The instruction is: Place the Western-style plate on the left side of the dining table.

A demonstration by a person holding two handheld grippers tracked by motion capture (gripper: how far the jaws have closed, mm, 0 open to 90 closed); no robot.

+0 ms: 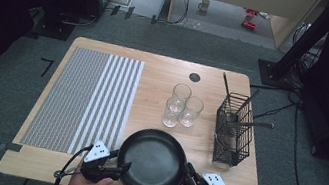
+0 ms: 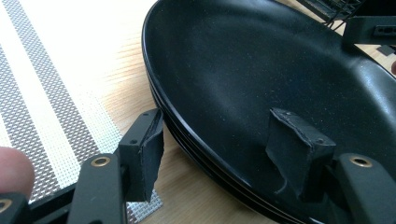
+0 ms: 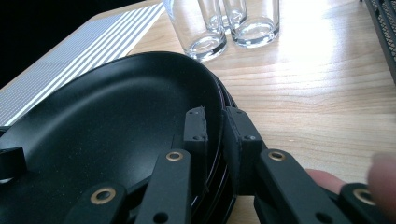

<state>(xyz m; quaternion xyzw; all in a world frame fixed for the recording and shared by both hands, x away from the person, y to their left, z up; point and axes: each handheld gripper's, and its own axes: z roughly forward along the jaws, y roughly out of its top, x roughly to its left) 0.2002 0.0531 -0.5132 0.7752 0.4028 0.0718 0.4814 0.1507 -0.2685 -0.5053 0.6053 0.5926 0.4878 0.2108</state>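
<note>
A stack of black plates (image 1: pixel 153 164) rests at the near edge of the wooden table (image 1: pixel 160 74). My left gripper (image 1: pixel 122 165) stands open at the stack's left side. In the left gripper view its jaws (image 2: pixel 219 144) straddle the rim: one pad lies outside beside the plates (image 2: pixel 243 70), the other rests inside the top plate. My right gripper (image 1: pixel 188 172) is at the stack's right side. In the right gripper view its jaws (image 3: pixel 215 126) are shut on the rim of the plates (image 3: pixel 107 126).
Three clear glasses (image 1: pixel 183 107) stand just behind the plates. A black wire cutlery basket (image 1: pixel 233 132) with utensils is at the right. A striped grey placemat (image 1: pixel 82 99) covers the table's left part. A hand holds each gripper at the table's near edge.
</note>
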